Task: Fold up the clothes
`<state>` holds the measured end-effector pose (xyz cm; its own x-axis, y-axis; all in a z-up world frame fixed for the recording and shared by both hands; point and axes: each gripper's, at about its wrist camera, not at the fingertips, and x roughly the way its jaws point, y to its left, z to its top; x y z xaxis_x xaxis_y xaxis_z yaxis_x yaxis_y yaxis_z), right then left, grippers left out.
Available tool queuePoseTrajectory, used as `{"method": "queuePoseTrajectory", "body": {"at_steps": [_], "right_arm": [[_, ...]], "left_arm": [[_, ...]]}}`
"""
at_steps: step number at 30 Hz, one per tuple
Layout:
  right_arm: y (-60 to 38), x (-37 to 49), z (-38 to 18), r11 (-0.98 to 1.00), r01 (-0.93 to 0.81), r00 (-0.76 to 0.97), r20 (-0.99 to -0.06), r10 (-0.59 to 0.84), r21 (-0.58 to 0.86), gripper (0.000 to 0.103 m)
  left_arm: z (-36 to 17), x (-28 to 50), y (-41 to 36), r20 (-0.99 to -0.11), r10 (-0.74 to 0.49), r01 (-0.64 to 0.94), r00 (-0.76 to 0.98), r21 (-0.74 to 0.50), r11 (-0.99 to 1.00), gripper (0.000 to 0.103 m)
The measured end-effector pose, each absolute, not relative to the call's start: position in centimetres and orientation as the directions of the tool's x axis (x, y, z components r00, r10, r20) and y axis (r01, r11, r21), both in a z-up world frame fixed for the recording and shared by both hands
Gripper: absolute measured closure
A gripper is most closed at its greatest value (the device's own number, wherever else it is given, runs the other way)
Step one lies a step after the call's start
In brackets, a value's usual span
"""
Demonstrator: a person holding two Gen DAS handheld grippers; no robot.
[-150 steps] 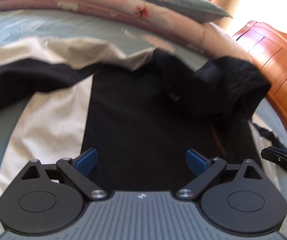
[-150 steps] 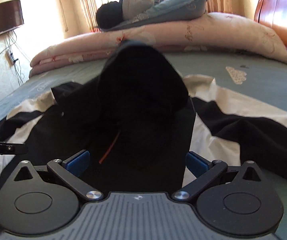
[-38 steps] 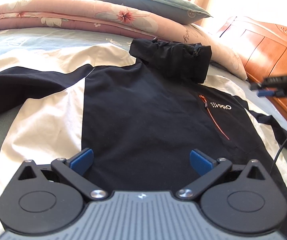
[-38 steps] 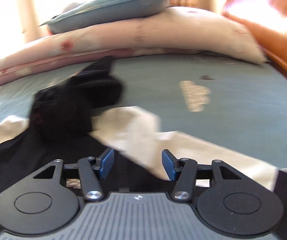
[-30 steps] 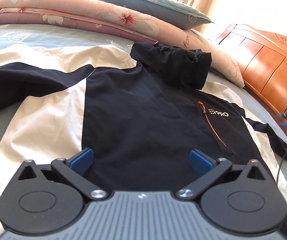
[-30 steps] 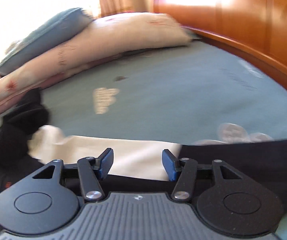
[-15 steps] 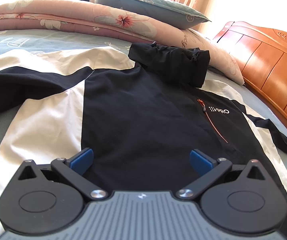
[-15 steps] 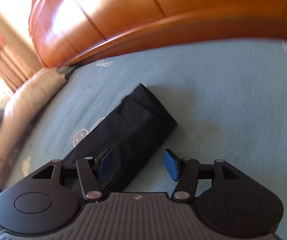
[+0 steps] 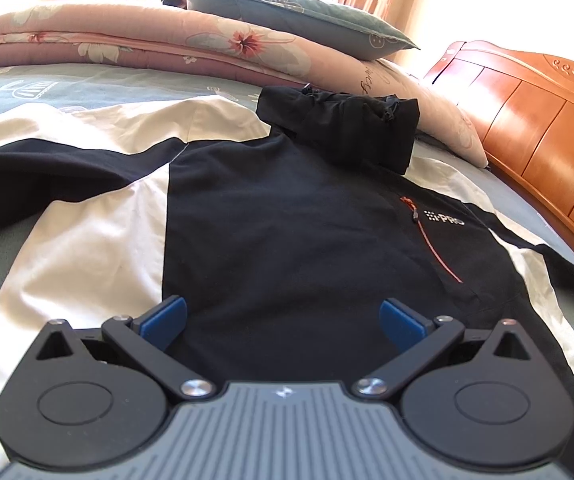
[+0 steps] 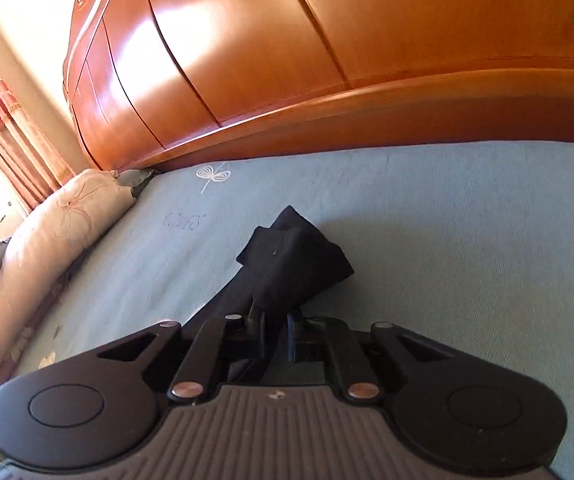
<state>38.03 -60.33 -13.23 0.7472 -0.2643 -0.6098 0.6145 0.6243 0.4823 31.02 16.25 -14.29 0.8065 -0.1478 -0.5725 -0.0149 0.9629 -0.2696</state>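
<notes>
Lying flat on the bed (image 9: 47, 84), the black-and-white jacket (image 9: 287, 240) has its sleeve cuff (image 10: 291, 260) pinched by the right gripper (image 10: 275, 336) (jaws just closed on it); the left gripper (image 9: 283, 320), spread wide, hovers at six o'clock.

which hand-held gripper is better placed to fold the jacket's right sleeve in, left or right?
Right. The right hand-held gripper has just been closing and pinches the black sleeve cuff on the bedsheet. The left hand-held gripper is open, empty, over the jacket torso.
</notes>
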Motion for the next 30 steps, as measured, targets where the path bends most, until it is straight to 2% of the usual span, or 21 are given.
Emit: {"method": "queuePoseTrajectory", "body": {"at_steps": [1, 2, 6, 9, 12, 14, 17, 21, 22, 25, 30], "right_arm": [[-60.3, 39.0, -13.8, 0.632, 0.639, 0.708, -0.656, -0.261, 0.438, 0.075], [-60.1, 39.8, -14.3, 0.629, 0.672, 0.661, -0.700, -0.271, 0.391, 0.072], [-57.1, 39.2, -13.3, 0.599, 0.739, 0.599, -0.707, -0.376, 0.308, 0.072], [-52.2, 39.7, -10.7, 0.718, 0.672, 0.633, -0.642, -0.432, 0.179, 0.072], [-46.4, 42.2, -8.1, 0.877, 0.457, 0.747, -0.600, -0.287, 0.150, 0.072], [-41.9, 44.7, -6.8, 0.949, 0.265, 0.790, -0.603, -0.113, 0.169, 0.072], [-34.5, 48.6, -6.7, 0.980, 0.005, 0.760, -0.637, 0.126, 0.200, 0.072], [-25.4, 53.5, -9.3, 0.964, -0.194, 0.656, -0.707, 0.263, 0.179, 0.072], [-23.4, 54.5, -10.2, 0.964, -0.216, 0.640, -0.724, 0.258, 0.153, 0.072], [-20.1, 57.3, -13.4, 0.983, -0.181, 0.631, -0.766, 0.122, 0.007, 0.075], [-22.1, 62.0, -14.5, 0.997, -0.061, 0.680, -0.729, 0.079, 0.051, 0.075]], "left_arm": [[-14.3, 31.1, 16.3, -0.574, -0.146, -0.015, 0.806, -0.266, 0.964, 0.001], [-14.3, 31.1, 16.3, -0.574, -0.145, -0.015, 0.806, -0.264, 0.964, 0.001], [-14.3, 31.2, 16.4, -0.572, -0.150, -0.014, 0.806, -0.272, 0.962, 0.001], [-14.3, 31.1, 16.4, -0.571, -0.152, -0.012, 0.807, -0.273, 0.962, 0.001], [-14.4, 31.1, 16.4, -0.571, -0.151, -0.011, 0.807, -0.270, 0.963, 0.001], [-14.4, 31.1, 16.4, -0.572, -0.150, -0.011, 0.806, -0.269, 0.963, 0.001], [-14.4, 31.1, 16.4, -0.572, -0.150, -0.011, 0.806, -0.268, 0.963, 0.001], [-14.4, 31.0, 16.5, -0.570, -0.152, -0.009, 0.807, -0.270, 0.963, 0.001], [-14.4, 31.0, 16.5, -0.570, -0.153, -0.009, 0.807, -0.271, 0.963, 0.001], [-14.4, 31.0, 16.5, -0.569, -0.155, -0.008, 0.808, -0.274, 0.962, 0.001], [-14.4, 31.0, 16.5, -0.568, -0.157, -0.006, 0.808, -0.274, 0.962, 0.001]]}}
